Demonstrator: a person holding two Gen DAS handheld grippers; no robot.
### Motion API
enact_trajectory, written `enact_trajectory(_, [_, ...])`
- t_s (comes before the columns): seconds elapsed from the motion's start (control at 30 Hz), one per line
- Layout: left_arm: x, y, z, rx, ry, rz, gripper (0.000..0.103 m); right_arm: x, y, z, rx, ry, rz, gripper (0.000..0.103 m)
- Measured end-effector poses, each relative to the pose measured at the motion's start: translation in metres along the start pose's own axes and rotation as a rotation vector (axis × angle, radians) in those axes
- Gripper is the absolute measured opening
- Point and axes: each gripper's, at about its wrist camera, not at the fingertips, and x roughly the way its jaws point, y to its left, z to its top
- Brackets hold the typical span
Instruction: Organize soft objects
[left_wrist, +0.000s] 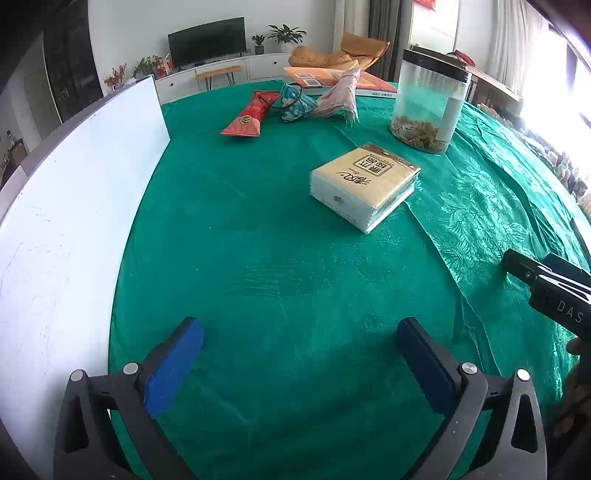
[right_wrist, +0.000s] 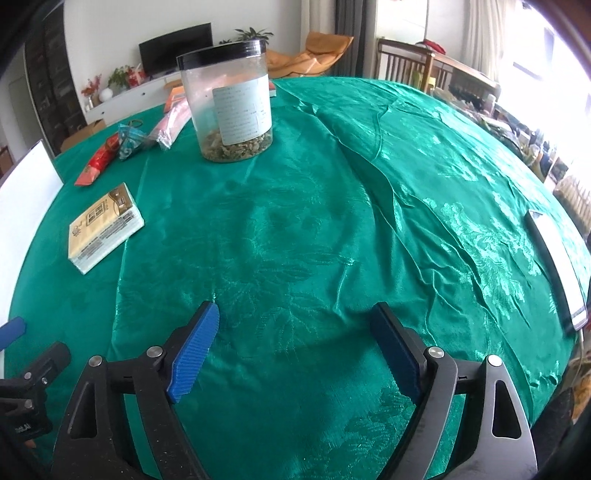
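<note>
A cream tissue pack (left_wrist: 364, 184) lies on the green tablecloth (left_wrist: 288, 258), ahead and right of my left gripper (left_wrist: 299, 326), which is open and empty above the cloth. Further back lie a red pouch (left_wrist: 249, 115), a teal patterned pouch (left_wrist: 295, 101) and a pink pouch (left_wrist: 341, 96). In the right wrist view the tissue pack (right_wrist: 103, 230) is at the left, with the red pouch (right_wrist: 98, 162), teal pouch (right_wrist: 129, 140) and pink pouch (right_wrist: 171, 123) behind it. My right gripper (right_wrist: 295, 314) is open and empty over the cloth (right_wrist: 332, 229).
A clear jar with a black lid (left_wrist: 428, 99) (right_wrist: 231, 99) stands behind the tissue pack. A white board (left_wrist: 70, 206) (right_wrist: 22, 192) stands along the left edge. An orange book (left_wrist: 332, 79) lies at the back. A flat device (right_wrist: 554, 266) lies at the right.
</note>
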Motion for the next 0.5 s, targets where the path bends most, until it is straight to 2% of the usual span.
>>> enact_trajectory(0.5, [-0.0006, 0.0005, 0.0002, -0.003, -0.005, 0.006, 0.103, 0.0008, -0.0004, -0.0005, 0.002, -0.005, 0.002, 0.089])
